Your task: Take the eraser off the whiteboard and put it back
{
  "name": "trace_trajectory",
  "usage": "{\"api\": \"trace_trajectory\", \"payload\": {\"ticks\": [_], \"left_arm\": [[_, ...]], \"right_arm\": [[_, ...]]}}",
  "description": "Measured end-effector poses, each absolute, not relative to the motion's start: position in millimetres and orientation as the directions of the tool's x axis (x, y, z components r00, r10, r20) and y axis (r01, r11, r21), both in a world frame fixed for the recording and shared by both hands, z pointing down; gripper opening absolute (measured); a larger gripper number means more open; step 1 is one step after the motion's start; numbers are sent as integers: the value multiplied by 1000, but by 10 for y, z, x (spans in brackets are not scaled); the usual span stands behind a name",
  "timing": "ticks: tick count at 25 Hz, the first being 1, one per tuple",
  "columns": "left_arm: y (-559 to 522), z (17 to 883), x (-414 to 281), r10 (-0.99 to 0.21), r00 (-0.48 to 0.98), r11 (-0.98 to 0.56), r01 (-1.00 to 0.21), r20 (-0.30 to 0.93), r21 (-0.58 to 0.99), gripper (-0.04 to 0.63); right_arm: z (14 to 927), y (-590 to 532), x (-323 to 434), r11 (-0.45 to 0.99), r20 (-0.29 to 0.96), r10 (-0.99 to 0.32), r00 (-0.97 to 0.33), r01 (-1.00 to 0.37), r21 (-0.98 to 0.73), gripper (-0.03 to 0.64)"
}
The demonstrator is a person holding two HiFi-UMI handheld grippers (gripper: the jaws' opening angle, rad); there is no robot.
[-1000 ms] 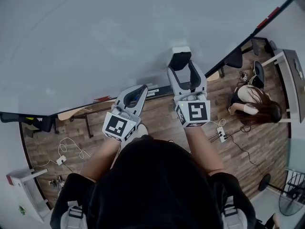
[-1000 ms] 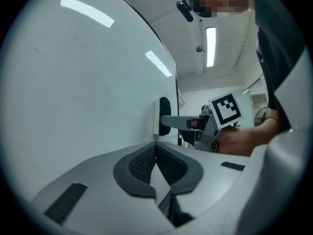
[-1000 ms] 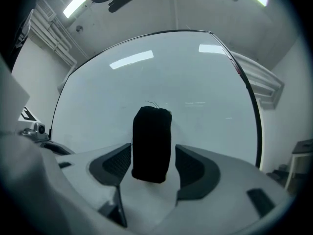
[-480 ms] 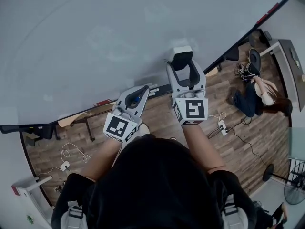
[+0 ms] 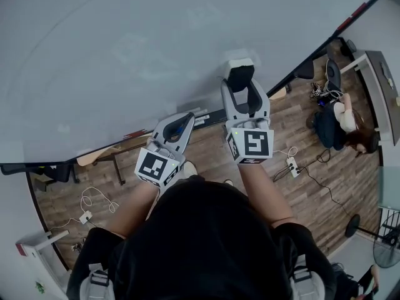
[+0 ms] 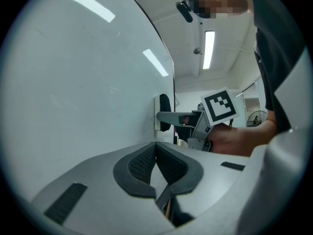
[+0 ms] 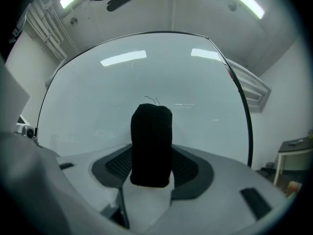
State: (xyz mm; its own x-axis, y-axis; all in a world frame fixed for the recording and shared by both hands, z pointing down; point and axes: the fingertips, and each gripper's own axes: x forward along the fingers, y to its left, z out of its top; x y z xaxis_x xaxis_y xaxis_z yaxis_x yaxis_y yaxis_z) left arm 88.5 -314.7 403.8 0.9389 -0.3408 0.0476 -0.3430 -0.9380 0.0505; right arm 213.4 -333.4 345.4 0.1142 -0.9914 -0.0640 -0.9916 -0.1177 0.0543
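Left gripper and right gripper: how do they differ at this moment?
The left gripper has its tongs together and empty; the right gripper has just been closing its tongs on the black eraser. The left gripper ends short of the whiteboard; the right gripper reaches out to it. Both look the same grey model.
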Motion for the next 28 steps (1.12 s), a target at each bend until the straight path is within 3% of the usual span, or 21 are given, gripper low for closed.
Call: {"api": "trace_trajectory", "payload": {"ticks": [28], "left_arm": [[-2156,3795,1204,-461,887,-887,-461,5,-16,-5]], "right_arm": [[3527,-2117,2540,93,-70,-993,-95,-995,37,225]]}}
